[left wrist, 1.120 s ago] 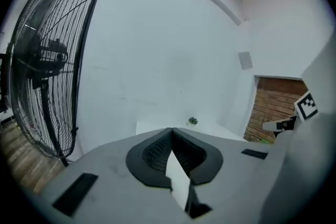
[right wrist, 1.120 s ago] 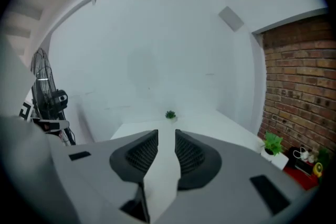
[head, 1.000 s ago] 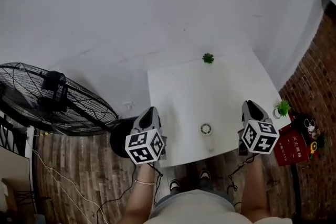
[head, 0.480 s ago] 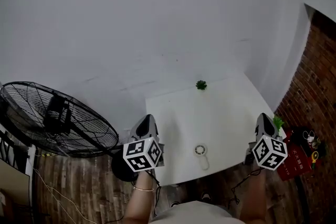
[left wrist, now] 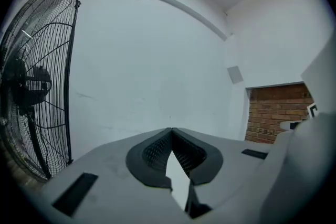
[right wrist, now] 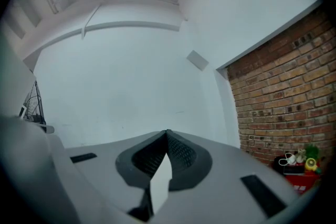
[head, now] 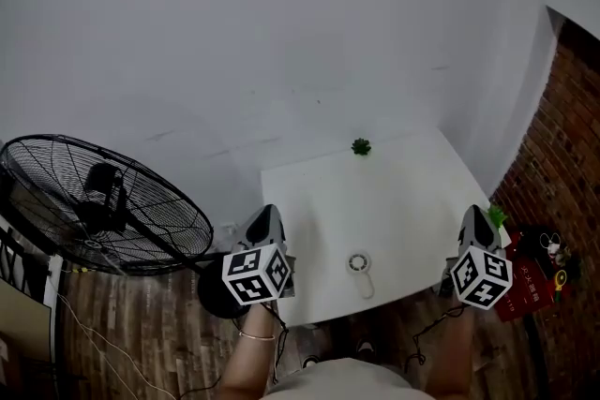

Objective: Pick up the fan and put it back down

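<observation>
A small white hand-held fan [head: 357, 265] lies on the white table [head: 394, 192] near its front edge, with its handle toward me. My left gripper [head: 267, 214] hovers at the table's front left corner, left of the fan and apart from it. My right gripper [head: 474, 214] hovers at the front right corner, also apart from it. Both point up toward the white wall. In the left gripper view the left gripper [left wrist: 171, 130] has its jaws meeting at the tips with nothing held. The right gripper [right wrist: 167, 132] looks the same in its own view. Neither gripper view shows the small fan.
A large black floor fan [head: 103, 206] on a round base [head: 214, 288] stands left of the table and fills the left of the left gripper view [left wrist: 37, 81]. Small green plants sit at the table's far edge [head: 361, 146] and right corner [head: 497, 216]. A brick wall [head: 572, 155] and a red box [head: 530, 288] are to the right.
Over the last second my view tilted up toward the wall and the right gripper moved outward to the table's right corner. In the last half second almost nothing moved.
</observation>
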`<state>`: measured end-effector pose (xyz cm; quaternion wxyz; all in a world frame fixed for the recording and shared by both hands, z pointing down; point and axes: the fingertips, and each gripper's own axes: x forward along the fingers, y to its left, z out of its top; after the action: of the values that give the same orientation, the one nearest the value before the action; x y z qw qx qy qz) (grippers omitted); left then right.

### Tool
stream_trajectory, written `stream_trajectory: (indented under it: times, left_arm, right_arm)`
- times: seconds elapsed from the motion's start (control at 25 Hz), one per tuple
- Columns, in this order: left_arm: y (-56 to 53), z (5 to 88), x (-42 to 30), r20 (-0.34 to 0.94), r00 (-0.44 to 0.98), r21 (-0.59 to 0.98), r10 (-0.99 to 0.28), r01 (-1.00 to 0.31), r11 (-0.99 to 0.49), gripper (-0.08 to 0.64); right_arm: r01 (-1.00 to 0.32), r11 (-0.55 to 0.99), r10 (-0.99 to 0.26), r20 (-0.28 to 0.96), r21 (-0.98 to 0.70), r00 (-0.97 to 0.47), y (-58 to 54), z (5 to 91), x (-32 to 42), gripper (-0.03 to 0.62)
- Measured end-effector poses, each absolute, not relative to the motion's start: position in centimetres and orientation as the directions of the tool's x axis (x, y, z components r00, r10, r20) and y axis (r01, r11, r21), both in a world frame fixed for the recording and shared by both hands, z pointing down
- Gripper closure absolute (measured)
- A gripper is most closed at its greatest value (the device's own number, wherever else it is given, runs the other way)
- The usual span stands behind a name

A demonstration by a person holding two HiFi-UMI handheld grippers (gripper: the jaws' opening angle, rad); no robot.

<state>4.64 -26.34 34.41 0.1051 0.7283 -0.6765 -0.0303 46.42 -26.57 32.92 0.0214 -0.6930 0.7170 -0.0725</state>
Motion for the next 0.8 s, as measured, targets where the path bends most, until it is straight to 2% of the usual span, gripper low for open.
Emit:
stream_trajectory:
  times: [0.8]
  left_arm:
    - [-26.1, 35.3, 3.2, 0.114, 0.084, 0.192, -0.99, -0.979, -0.061, 0.549]
  right_arm:
    - [-0.989, 0.089, -0.992, 0.078, -0.12, -0.099, -26.7, 32.7, 43.5, 0.591]
